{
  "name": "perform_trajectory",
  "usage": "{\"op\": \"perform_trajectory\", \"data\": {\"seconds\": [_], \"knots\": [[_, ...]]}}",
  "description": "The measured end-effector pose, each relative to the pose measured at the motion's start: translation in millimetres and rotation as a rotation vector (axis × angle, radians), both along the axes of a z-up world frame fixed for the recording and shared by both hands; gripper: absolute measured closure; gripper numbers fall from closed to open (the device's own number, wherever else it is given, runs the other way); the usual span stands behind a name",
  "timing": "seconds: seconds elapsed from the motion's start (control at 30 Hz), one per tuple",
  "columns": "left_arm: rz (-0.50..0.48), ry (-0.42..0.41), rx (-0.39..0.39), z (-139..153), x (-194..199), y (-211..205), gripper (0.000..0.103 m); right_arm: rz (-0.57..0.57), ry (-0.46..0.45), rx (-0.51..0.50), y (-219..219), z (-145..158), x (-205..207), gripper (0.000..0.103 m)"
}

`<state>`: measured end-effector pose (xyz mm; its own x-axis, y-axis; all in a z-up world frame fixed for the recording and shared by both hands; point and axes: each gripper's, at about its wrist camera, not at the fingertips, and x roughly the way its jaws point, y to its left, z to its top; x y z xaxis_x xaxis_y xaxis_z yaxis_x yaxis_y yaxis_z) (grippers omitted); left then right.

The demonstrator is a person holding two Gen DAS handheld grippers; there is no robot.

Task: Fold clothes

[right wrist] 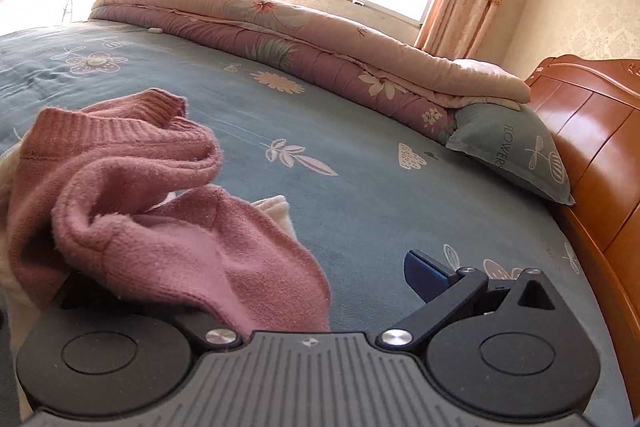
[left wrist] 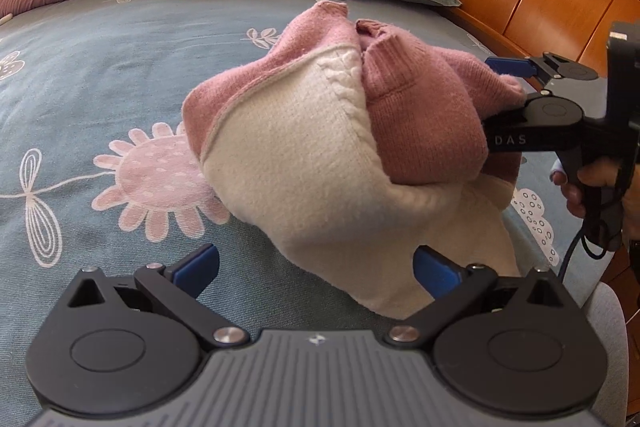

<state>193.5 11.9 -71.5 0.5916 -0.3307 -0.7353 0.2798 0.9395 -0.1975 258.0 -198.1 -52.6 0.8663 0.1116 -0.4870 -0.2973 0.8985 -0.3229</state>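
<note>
So the bunched pink-and-cream knit sweater point(left wrist: 320, 131) sat dead ahead of the wide-open, empty left gripper point(left wrist: 316, 269), while the right gripper point(left wrist: 516, 87) was spread open against the sweater's far pink side, nothing visibly pinched.

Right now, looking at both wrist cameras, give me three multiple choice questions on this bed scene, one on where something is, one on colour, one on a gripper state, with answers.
1. Where is the grey-green pillow?
A. Against the wooden headboard, beside the folded quilt
B. On top of the sweater
C. On the floor

2. What colours is the sweater?
A. Blue and grey
B. Pink and cream
C. All black

3. How is the left gripper set?
A. Shut on the pillow
B. Shut on the sweater
C. Open, jaws spread wide at the sweater's cream edge

Answers:
1 A, the pillow lies next to the headboard at the quilt's end.
2 B, pink knit on top, cream body below.
3 C, its blue pads stand far apart, clamping nothing.
</note>
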Motion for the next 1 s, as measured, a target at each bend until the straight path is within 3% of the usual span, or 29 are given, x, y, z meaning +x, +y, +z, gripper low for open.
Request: {"op": "perform_trajectory", "data": {"seconds": [0.13,0.33,0.57,1.0], "knots": [[0.004,0.004,-0.023,2.4,-0.1,2.4,0.001,-0.189,-0.083,-0.027,-34.2,11.4,14.3,0.0],[-0.04,-0.041,-0.069,16.1,4.4,-18.7,0.001,-0.245,-0.083,0.013,-62.6,18.7,25.1,0.0],[-0.032,-0.019,-0.052,5.7,0.0,-30.3,0.001,-0.033,0.066,0.048,-44.0,7.6,33.5,0.0],[0.029,-0.044,-0.047,19.5,10.5,-3.5,0.001,-0.172,0.338,0.297,-108.0,17.6,178.4,0.0]]}}
